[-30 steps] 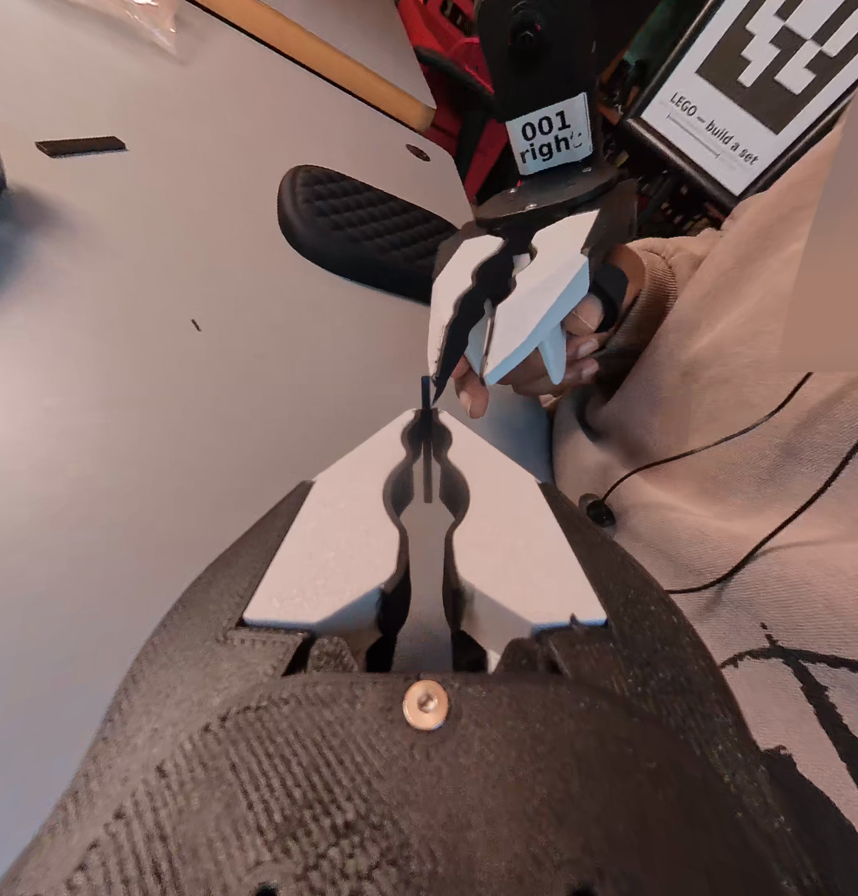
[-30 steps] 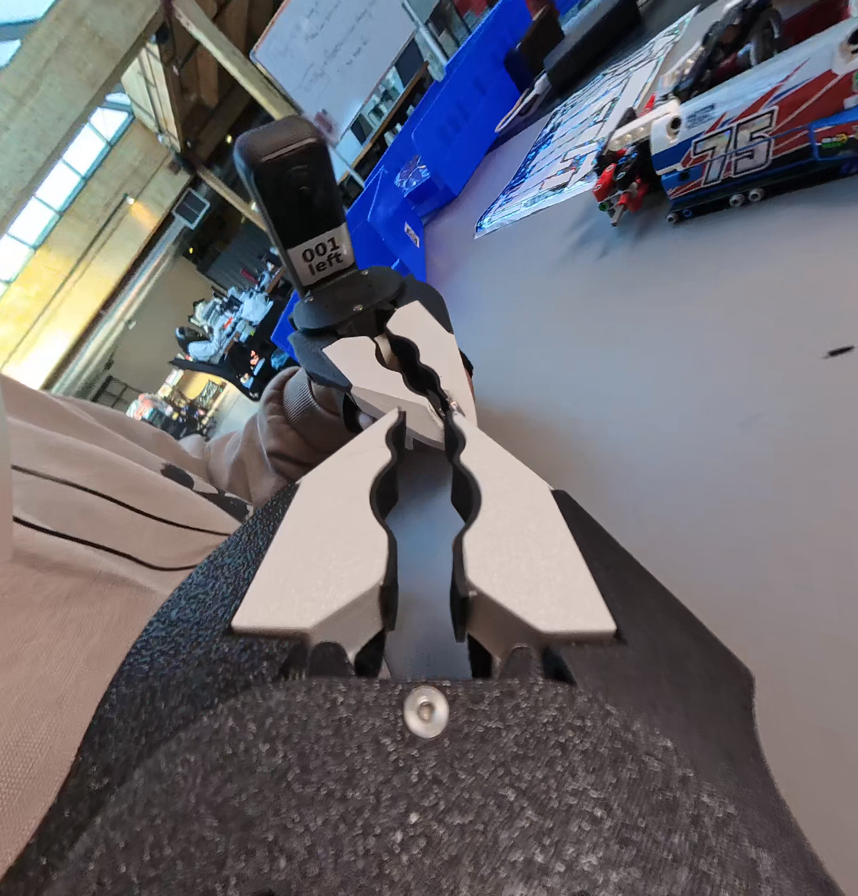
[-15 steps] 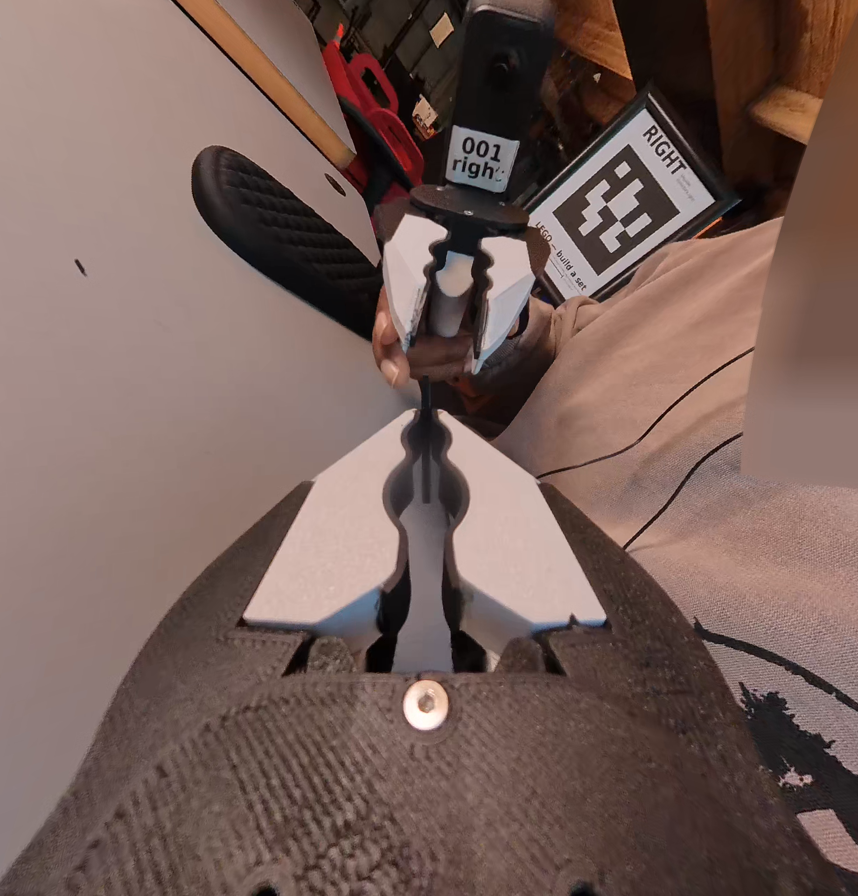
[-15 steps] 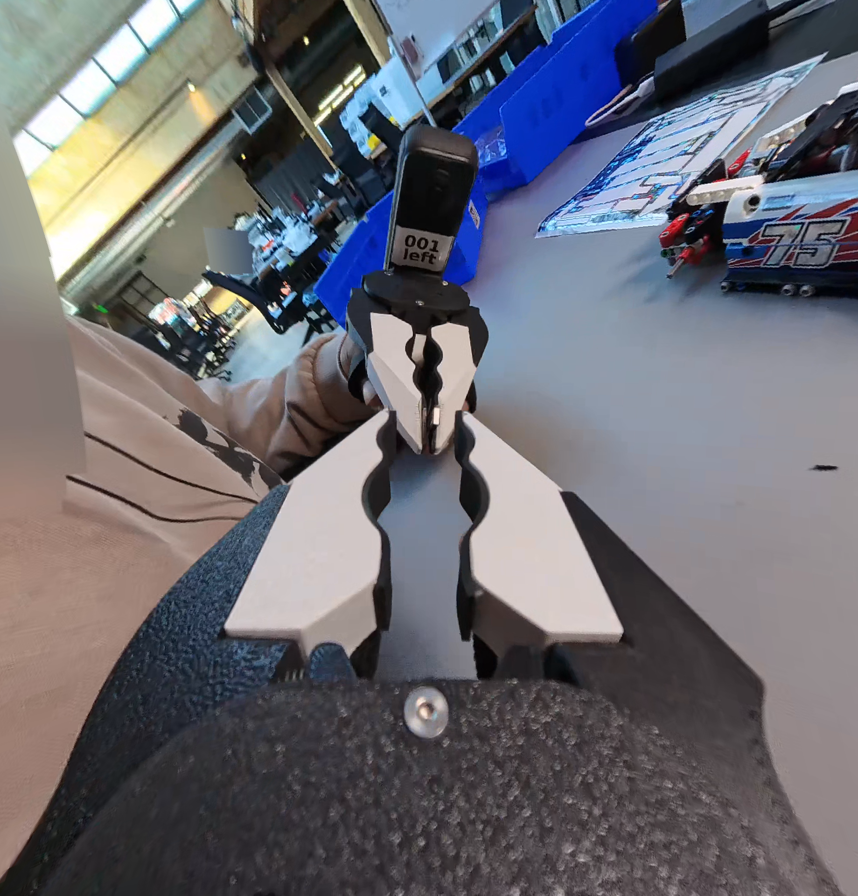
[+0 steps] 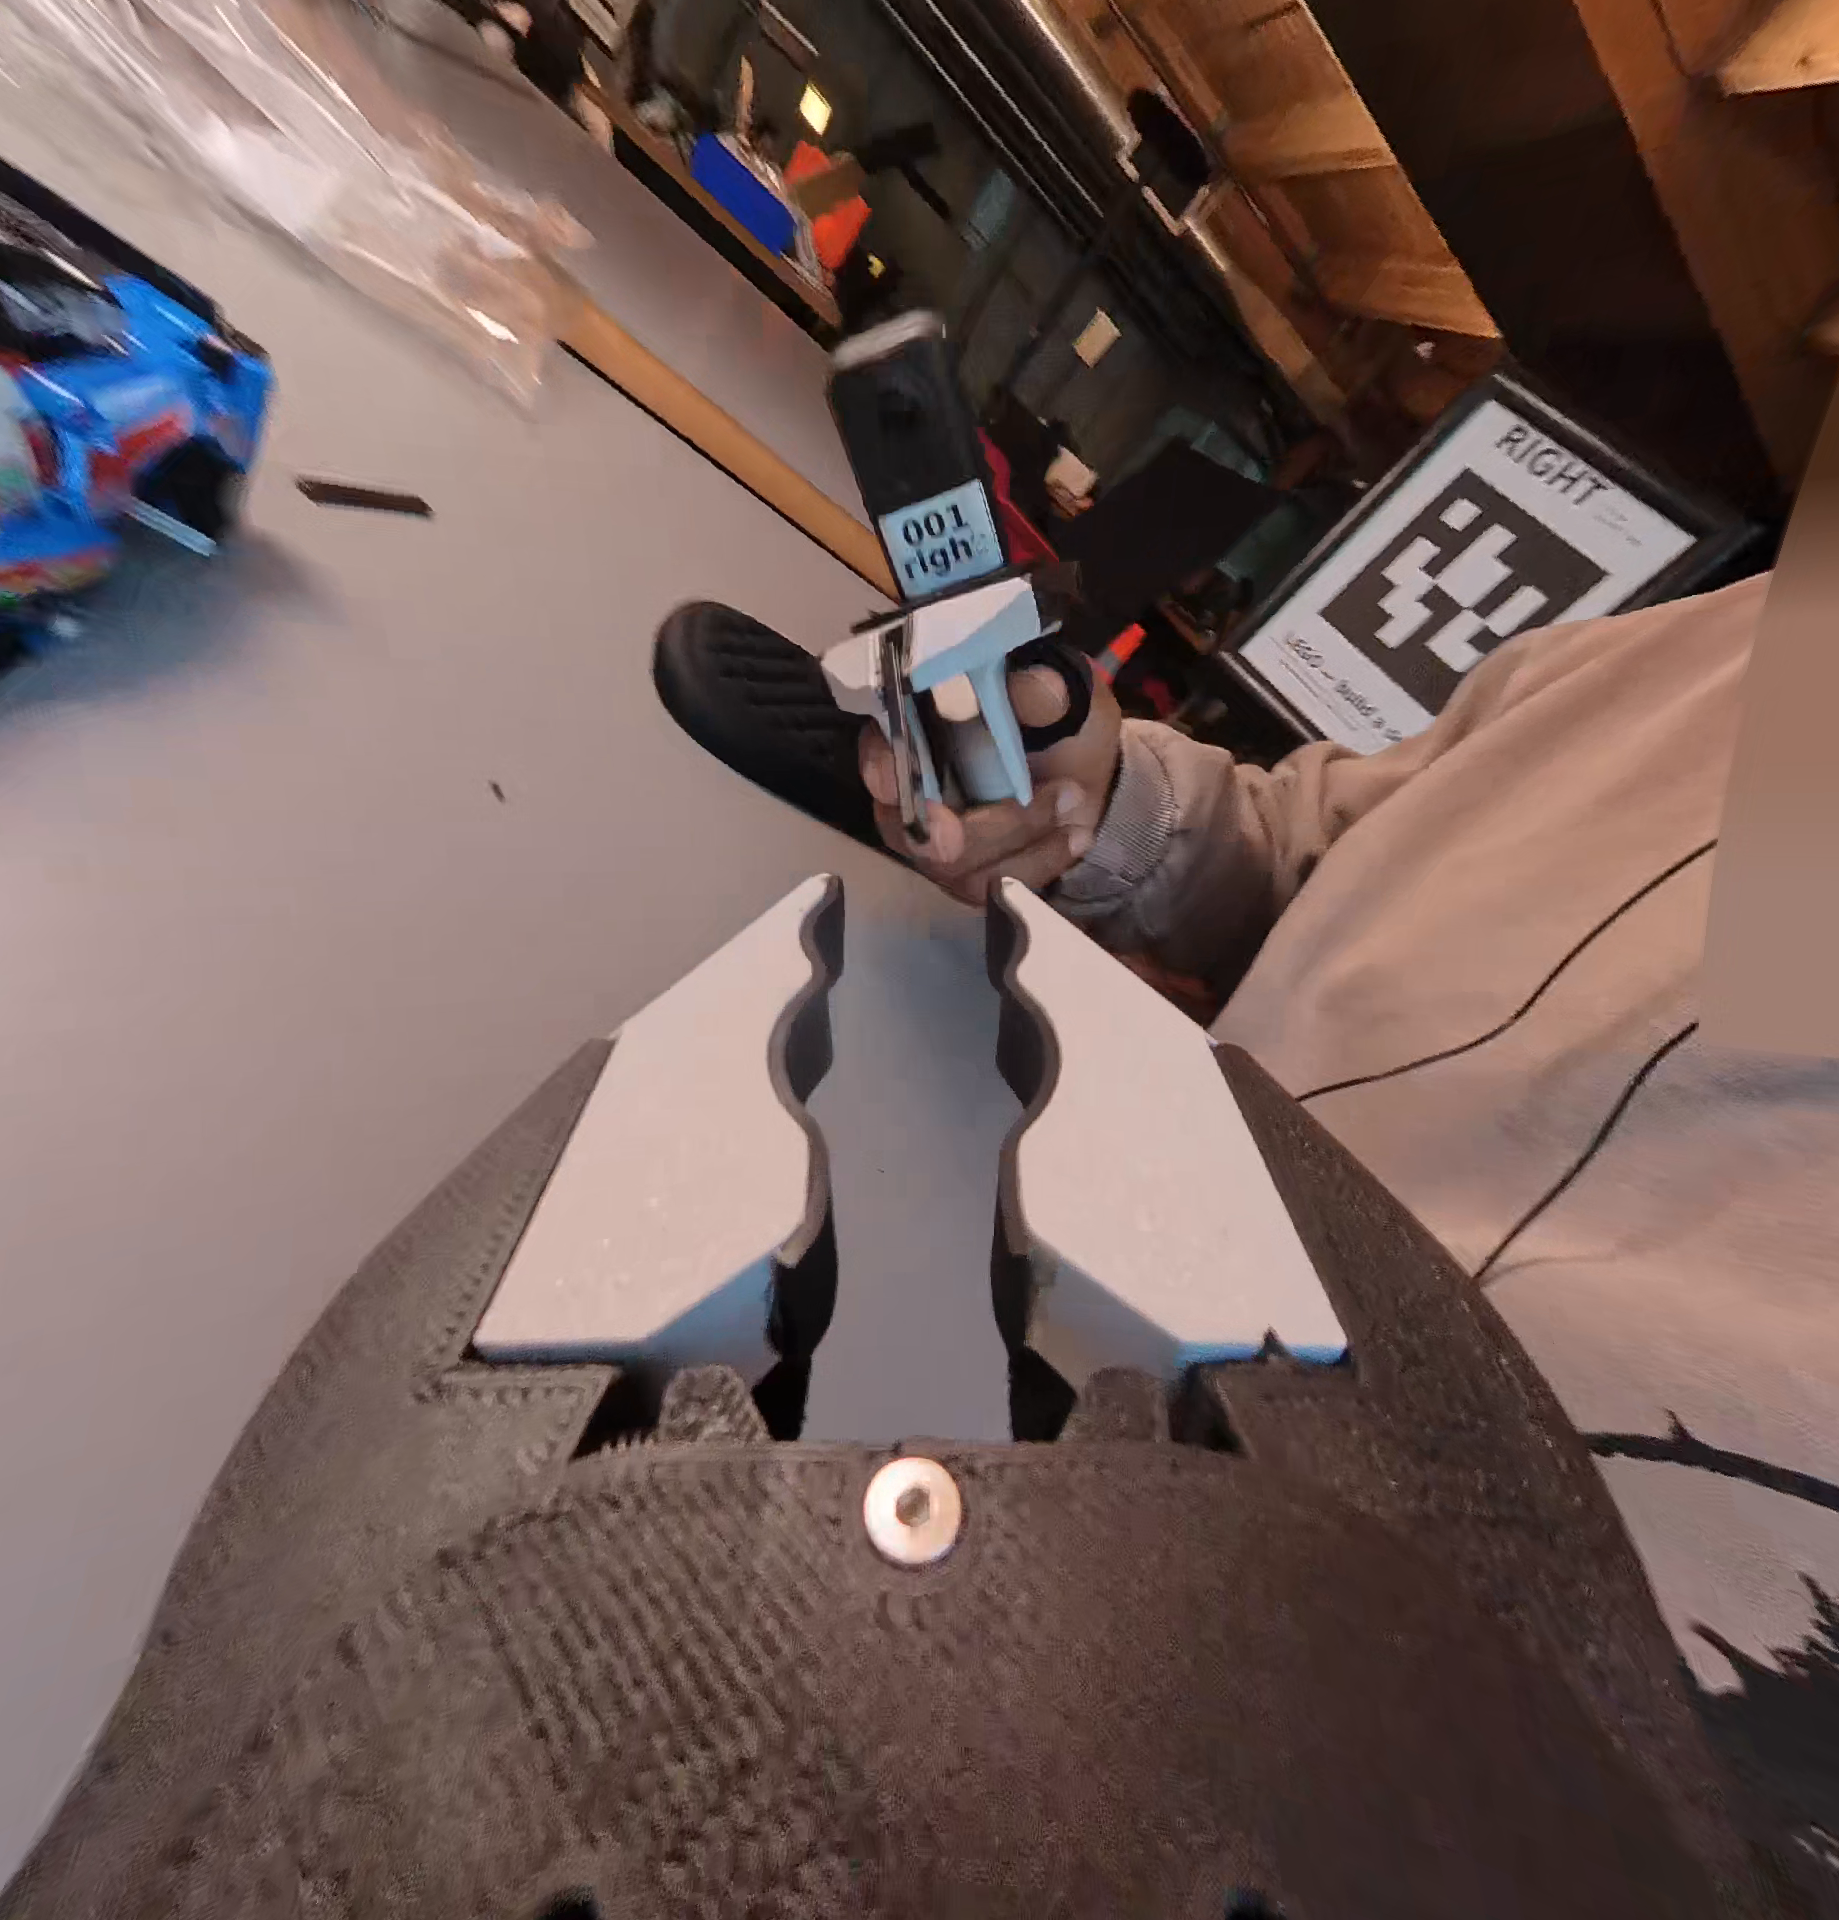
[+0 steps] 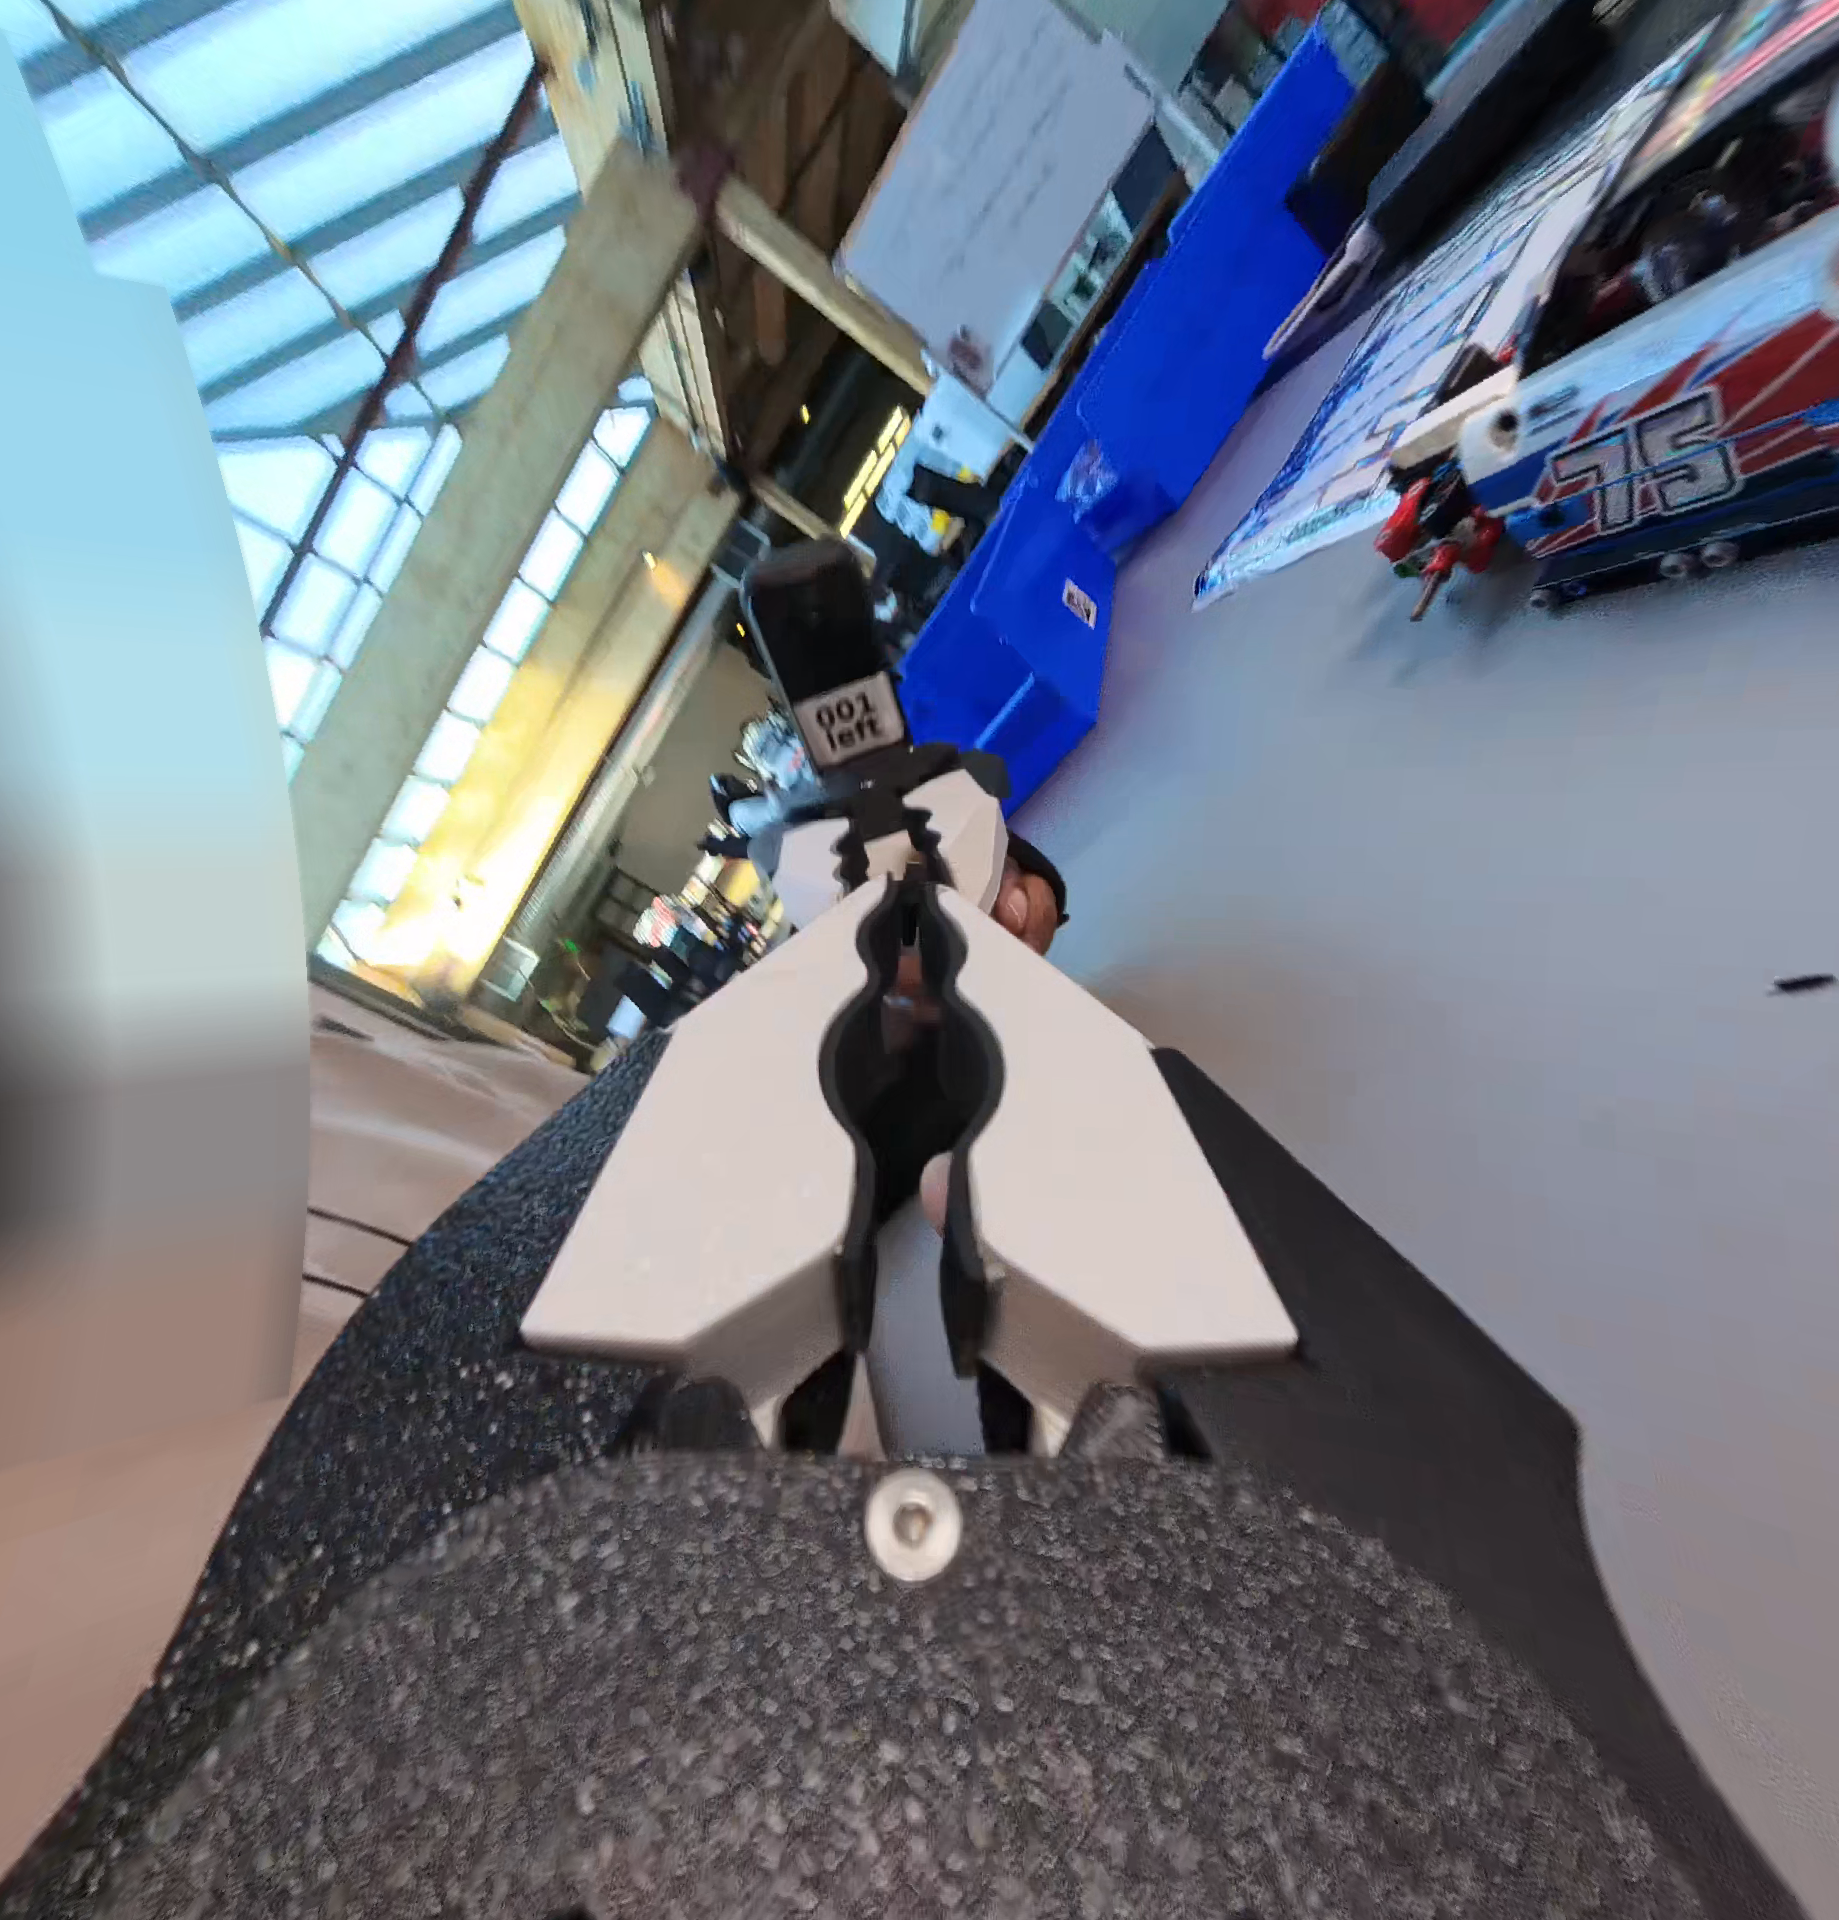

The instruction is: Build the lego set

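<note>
My left gripper (image 5: 915, 894) is open and empty, low over the grey table (image 5: 271, 987). My right gripper (image 6: 910, 896) is shut on a thin black lego piece (image 6: 907, 925) pinched at its tips. In the left wrist view the right gripper (image 5: 920, 816) is just beyond my left fingertips, and the thin dark piece (image 5: 902, 727) stands between its fingers. In the right wrist view the left gripper (image 6: 889, 844) faces mine, close behind my tips. The blue, red and white lego car (image 5: 84, 488) stands on the table and also shows in the right wrist view (image 6: 1673, 457).
A long black lego piece (image 5: 364, 497) and a tiny black piece (image 5: 496, 792) lie on the table. The instruction booklet (image 6: 1341, 468) and blue bins (image 6: 1050, 582) are behind the car. A black padded armrest (image 5: 759, 707) and a framed marker sign (image 5: 1466, 582) are past the table edge. The tips of one gripper are about 5 cm away from the tips of the other.
The thin black piece has passed from my left gripper to my right one. The left gripper has opened and the right gripper has shut on the piece. The two grippers have drawn slightly apart.
</note>
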The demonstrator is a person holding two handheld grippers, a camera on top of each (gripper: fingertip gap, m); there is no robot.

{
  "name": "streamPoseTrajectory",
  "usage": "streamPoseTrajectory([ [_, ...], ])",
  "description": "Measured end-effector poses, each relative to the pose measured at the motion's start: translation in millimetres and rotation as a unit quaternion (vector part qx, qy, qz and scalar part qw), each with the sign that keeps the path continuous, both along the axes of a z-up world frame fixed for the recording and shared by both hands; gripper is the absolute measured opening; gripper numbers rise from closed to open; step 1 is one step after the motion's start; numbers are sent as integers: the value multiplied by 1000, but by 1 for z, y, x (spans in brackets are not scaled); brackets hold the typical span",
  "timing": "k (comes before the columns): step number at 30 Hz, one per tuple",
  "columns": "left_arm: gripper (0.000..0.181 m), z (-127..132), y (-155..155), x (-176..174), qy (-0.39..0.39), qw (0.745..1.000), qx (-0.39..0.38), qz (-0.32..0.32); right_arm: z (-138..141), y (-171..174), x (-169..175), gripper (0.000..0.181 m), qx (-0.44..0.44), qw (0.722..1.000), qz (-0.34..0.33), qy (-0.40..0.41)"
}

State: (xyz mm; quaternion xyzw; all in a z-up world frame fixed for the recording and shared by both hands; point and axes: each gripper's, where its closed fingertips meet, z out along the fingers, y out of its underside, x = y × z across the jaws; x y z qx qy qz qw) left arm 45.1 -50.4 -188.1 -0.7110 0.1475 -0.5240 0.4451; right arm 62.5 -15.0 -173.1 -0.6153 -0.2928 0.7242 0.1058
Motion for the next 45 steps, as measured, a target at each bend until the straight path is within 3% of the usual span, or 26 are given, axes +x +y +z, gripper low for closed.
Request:
streamPoseTrajectory([
  [3,33,7,10,-7,46,995,53,65,7,17,3,0,-104,993,-36,37],
  [7,39,19,24,4,134,973,137,128,10,9,-4,0,-185,979,-40,70],
  [8,34,21,26,7,166,964,158,138,11,6,-6,0,-195,977,-37,75],
  [10,5,22,28,10,215,947,188,146,14,1,-8,0,-199,976,-33,83],
  [11,5,24,27,11,225,943,197,146,15,1,-7,0,-200,975,-33,88],
  [14,5,29,23,11,196,953,185,138,21,1,-2,2,-153,983,-29,95],
  [16,5,35,19,9,157,963,176,133,25,10,7,16,-113,988,-36,99],
  [19,5,39,15,7,130,968,171,127,26,17,14,21,-56,994,-41,82],
  [24,5,39,13,15,133,970,172,112,28,-10,1,26,-24,998,17,55],
  [25,5,39,12,16,135,969,173,109,29,-14,-2,23,-20,998,25,55],
  [26,5,38,13,15,139,969,172,113,28,-17,-4,3,-8,998,30,51],
  [35,5,23,12,17,155,971,160,89,19,-17,-2,0,-36,996,68,48],
  [40,29,9,23,7,277,930,202,134,0,-2,-9,0,-57,998,31,10],
  [43,5,-6,32,0,362,898,211,132,-10,0,-15,0,-62,998,29,-7],
  [45,5,-13,35,-3,387,892,202,114,-17,4,-17,0,-54,998,22,-28],
])
